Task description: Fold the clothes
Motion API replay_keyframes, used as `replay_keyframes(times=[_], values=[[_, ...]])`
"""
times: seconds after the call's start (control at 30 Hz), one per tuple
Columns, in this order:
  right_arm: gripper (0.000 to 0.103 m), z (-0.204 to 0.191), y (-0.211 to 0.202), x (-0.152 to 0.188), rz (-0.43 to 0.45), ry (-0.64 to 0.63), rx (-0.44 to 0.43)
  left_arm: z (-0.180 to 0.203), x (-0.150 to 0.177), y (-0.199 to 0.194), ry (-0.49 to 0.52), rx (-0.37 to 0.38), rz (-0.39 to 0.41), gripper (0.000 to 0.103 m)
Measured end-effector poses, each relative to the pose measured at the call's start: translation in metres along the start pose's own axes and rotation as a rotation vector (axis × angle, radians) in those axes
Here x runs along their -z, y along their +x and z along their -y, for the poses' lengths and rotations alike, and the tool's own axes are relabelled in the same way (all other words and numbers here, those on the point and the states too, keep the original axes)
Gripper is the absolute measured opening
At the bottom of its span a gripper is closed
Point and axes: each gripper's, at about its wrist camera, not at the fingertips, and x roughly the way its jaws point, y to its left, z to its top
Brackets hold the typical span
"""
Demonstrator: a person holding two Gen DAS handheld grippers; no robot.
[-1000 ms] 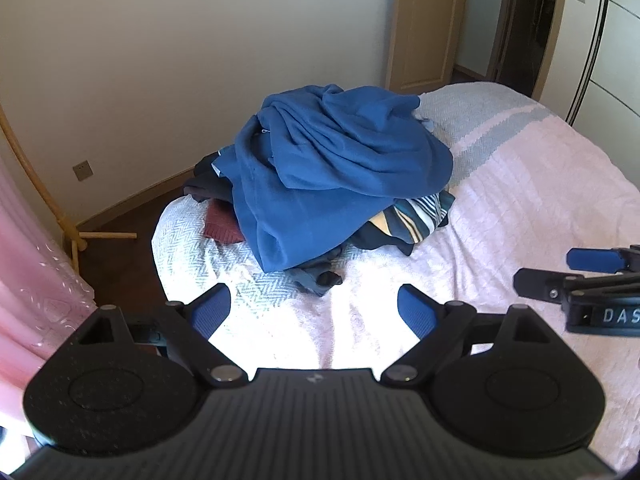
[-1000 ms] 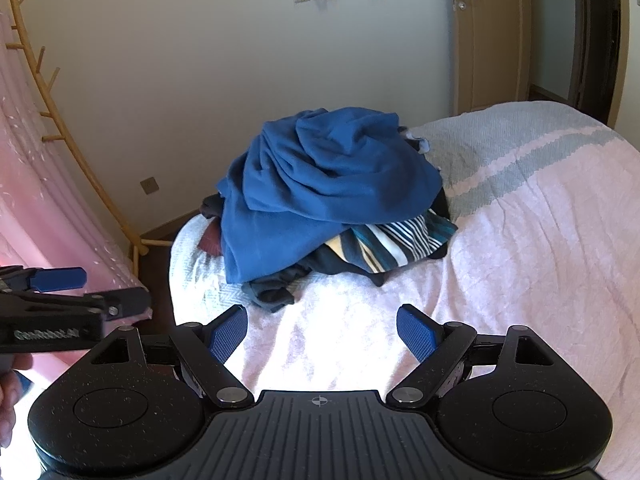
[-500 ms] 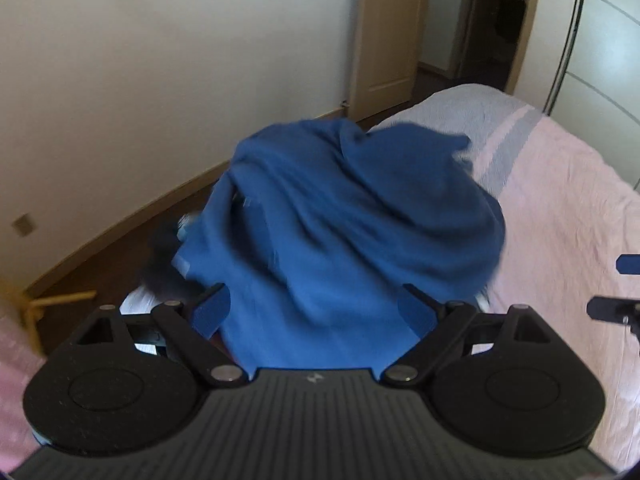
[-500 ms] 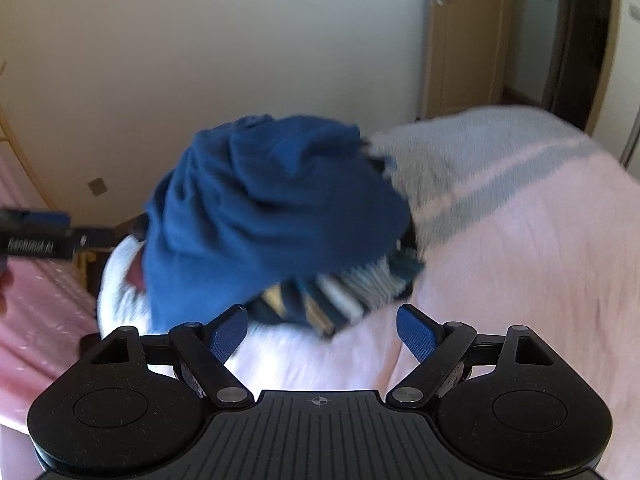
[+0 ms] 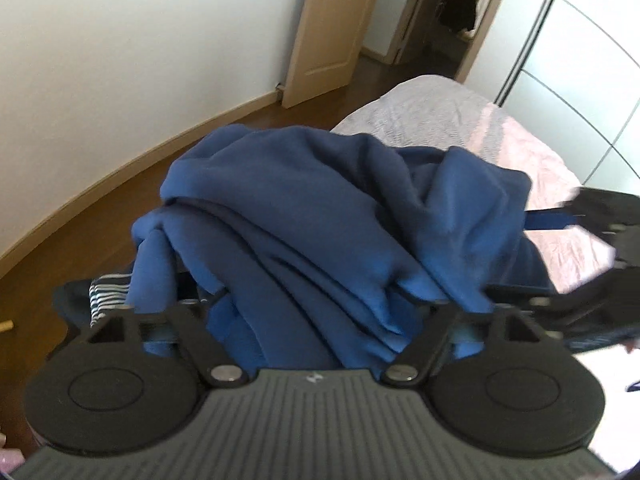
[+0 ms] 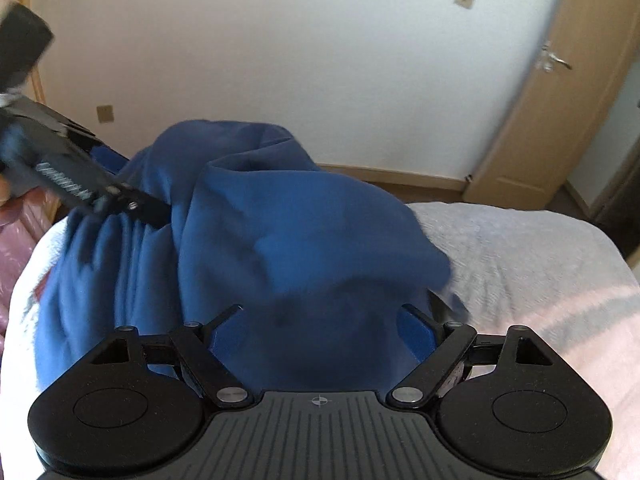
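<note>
A crumpled blue garment tops the pile of clothes at the end of the bed. My left gripper is pushed into it and its jaws are closing, with folds of blue cloth bunched between the fingers and draped over the right one. My right gripper stands open against the same blue garment, cloth lying between its fingers but not pinched. One blue pad of the right gripper shows at the garment's right side. From the right wrist, the left gripper's fingers dig into the cloth's upper left.
A striped garment peeks out under the blue one at the left. The pale pink and grey bed cover stretches to the right. Beyond lie a wooden floor, a white wall, a door and a wardrobe.
Both grippers have moved forward and down from the open bed onto the clothes pile. The blue garment now fills both views and lies between both pairs of fingers.
</note>
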Motion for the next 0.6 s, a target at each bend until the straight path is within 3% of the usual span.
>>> replay_keyframes(times=[0.07,0.1,0.17,0.2,0.23,0.3,0.4,0.53,0.6], values=[[0.084,-0.002,0.013,0.000,-0.016,0.003,-0.004,0.001,0.004,-0.008,0.009,0.011,0.014,0.041],[0.084,-0.003,0.016,0.000,-0.021,0.004,0.000,0.002,0.004,-0.012,0.015,0.013,0.020,0.037],[0.046,-0.005,0.011,0.000,-0.018,0.010,0.013,0.007,0.003,-0.020,0.058,0.006,0.041,0.027],[0.017,-0.003,0.007,0.001,-0.018,0.019,0.019,0.003,-0.007,-0.023,0.080,0.004,0.048,0.025],[0.009,0.001,0.001,0.001,-0.013,0.041,0.007,0.010,-0.009,-0.032,0.095,0.005,0.068,0.022],[0.006,0.017,-0.017,0.006,0.015,0.128,-0.061,0.023,-0.010,-0.050,0.133,0.009,0.114,0.015],[0.005,0.032,-0.068,0.022,0.087,0.182,-0.053,0.057,-0.005,-0.087,0.208,0.053,0.205,0.000],[0.005,0.040,-0.150,0.067,0.164,0.261,-0.010,0.129,0.020,-0.135,0.376,0.156,0.265,0.000],[0.004,0.036,-0.189,0.103,0.170,0.279,0.015,0.164,0.042,-0.149,0.418,0.200,0.253,0.000]])
